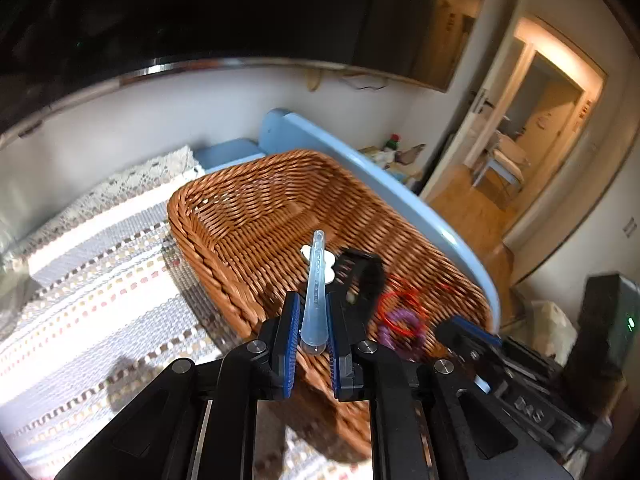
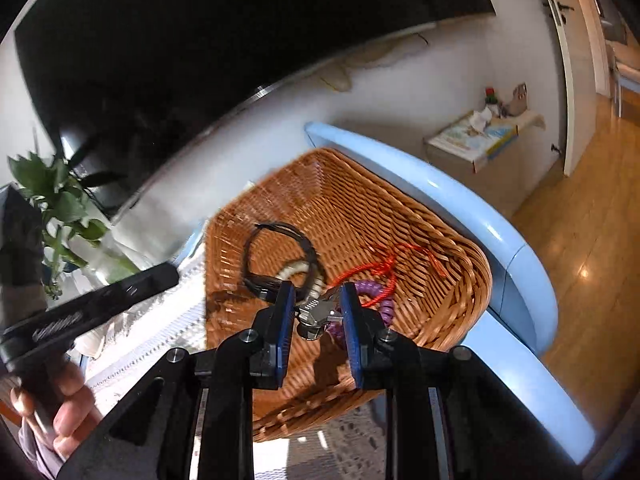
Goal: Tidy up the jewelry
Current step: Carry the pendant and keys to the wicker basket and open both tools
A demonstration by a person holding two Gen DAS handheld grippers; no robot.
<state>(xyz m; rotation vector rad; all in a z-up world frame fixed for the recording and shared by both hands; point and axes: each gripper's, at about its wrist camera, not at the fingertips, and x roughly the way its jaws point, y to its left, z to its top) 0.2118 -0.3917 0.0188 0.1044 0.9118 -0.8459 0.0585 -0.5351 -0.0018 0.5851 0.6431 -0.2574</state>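
both grippers loaded, hanging over the wicker basket

closest to the left camera, the left gripper [image 1: 314,320] is clamped on a pale blue translucent clip [image 1: 315,292], long and thin, poking up and forward from between the blue pads. over on the right camera, the right gripper [image 2: 316,312] is pinched on a small silver metal piece [image 2: 314,314], looks like a clasp or clip, can't say exactly what it is, a bit blurry.

just past both sets of fingers is the brown wicker basket [image 1: 240,216], sitting on a striped woven cloth [image 1: 88,292] on a table with a light blue rim [image 2: 440,188]. inside the basket: a black coiled cord or bracelet [image 2: 276,256], a whitish beaded piece [image 2: 296,270] lying against it, a purple spiral hair tie [image 2: 376,300] and a red string [image 2: 384,264] draped over the purple one. the far half of the basket floor is bare.

at the left edge of the right view a hand [image 2: 60,408] grips the handle of the other gripper. further back there's a green plant [image 2: 52,200], a big dark screen [image 2: 200,60] on the wall, and a doorway [image 1: 540,128] with wood flooring.
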